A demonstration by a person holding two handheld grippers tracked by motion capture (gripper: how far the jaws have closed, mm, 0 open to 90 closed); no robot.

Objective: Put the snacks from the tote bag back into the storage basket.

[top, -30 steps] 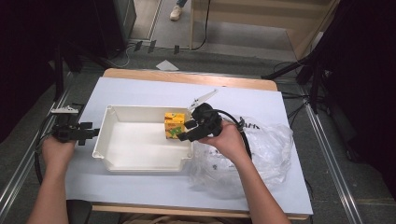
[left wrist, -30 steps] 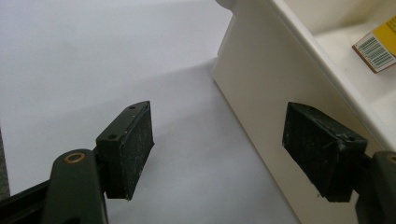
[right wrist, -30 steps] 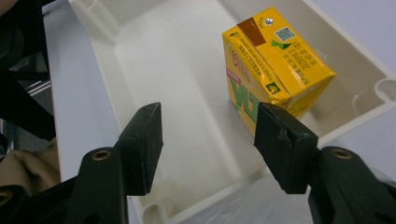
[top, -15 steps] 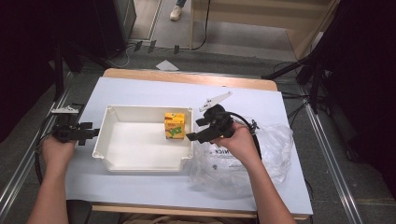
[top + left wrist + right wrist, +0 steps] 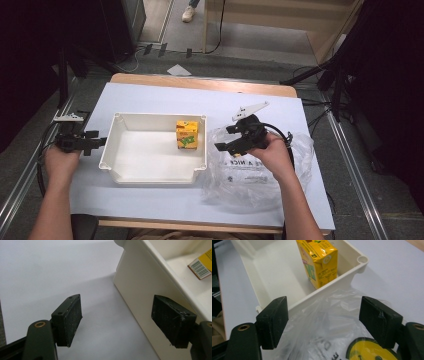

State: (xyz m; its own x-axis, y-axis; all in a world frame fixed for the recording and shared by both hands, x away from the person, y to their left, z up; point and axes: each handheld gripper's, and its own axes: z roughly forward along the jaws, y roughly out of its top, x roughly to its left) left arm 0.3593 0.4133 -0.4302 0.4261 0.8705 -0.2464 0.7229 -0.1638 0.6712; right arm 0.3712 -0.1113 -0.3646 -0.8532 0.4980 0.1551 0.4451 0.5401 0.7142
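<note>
High view: your right gripper hangs over the clear plastic bag, jaws just opened wide, empty; the yellow carton stands in the white bin.
Left gripper view: your left gripper gapes wide, empty, beside the bin's outer wall.
Right gripper view: carton upright behind the rim; bag below your spread pads.

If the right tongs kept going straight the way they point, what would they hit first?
Probably the plastic bag bunched between and ahead of the open right tongs, then the tray wall just beyond; depth is unclear.
</note>
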